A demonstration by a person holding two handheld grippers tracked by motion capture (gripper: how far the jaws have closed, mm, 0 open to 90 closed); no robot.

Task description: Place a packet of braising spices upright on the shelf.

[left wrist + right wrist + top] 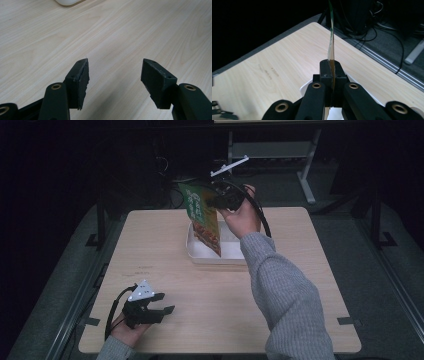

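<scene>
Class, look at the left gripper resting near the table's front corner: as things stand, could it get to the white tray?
Probably yes. The left gripper is open and holds nothing, and bare table lies between it and the tray. But the right gripper holds a packet over the tray, which could crowd that side.

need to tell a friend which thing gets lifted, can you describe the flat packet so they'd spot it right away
Start at the light wooden table and find the white tray near its far edge. Hanging just above the tray, pinched by the right tongs, is the flat packet. It is the one green and orange printed item, held up off the table.
</scene>
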